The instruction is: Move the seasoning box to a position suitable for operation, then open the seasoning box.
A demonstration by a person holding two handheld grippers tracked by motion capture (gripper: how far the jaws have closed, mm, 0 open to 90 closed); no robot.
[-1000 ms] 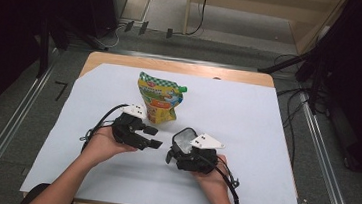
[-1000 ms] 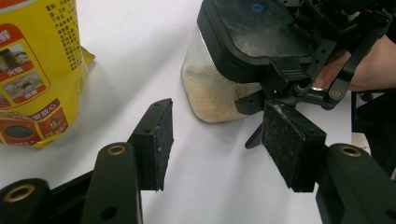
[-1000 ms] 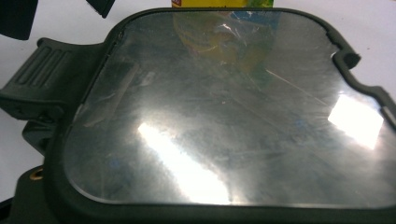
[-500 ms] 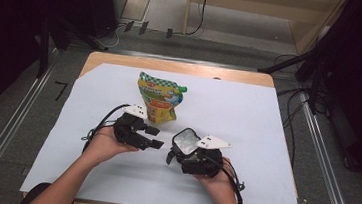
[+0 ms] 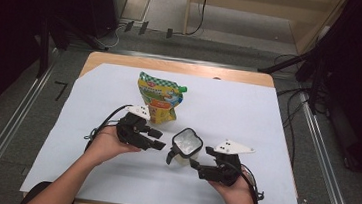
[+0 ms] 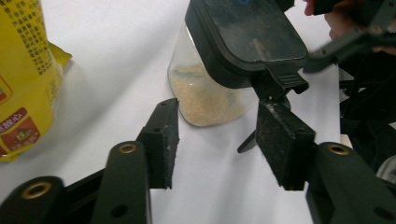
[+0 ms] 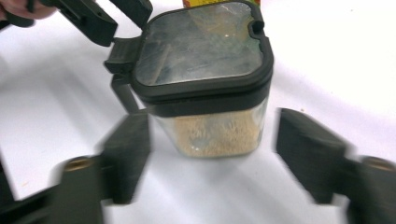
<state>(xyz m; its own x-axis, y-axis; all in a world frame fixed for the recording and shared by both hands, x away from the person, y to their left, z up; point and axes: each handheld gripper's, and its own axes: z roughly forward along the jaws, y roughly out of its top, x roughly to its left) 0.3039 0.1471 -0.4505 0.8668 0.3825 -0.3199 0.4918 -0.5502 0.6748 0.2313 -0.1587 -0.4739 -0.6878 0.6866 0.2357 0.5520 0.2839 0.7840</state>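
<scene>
A clear square jar (image 5: 186, 143) with a black flip lid stands on the white sheet, tan granules in its bottom. In the left gripper view the jar (image 6: 205, 93) is just past the tips of my left gripper (image 6: 217, 126), whose jaws have just been closing with nothing between them. My left gripper (image 5: 159, 139) sits left of the jar, and my right gripper (image 5: 202, 158) sits near and right of it. In the right gripper view the jar (image 7: 210, 93) is ahead of my right gripper (image 7: 212, 140); its blurred jaws have just been closing, clear of the glass.
A yellow and green spouted pouch (image 5: 158, 96) lies behind my left gripper, and its yellow side (image 6: 23, 70) is at the left. The white sheet (image 5: 267, 120) covers the wooden table (image 5: 172, 67). Cables and dark equipment lie on the floor beyond.
My right gripper has backed away from the jar toward the near right, and its jaws stand narrower. The left jaws are a little closer together. The jar and pouch stay put.
</scene>
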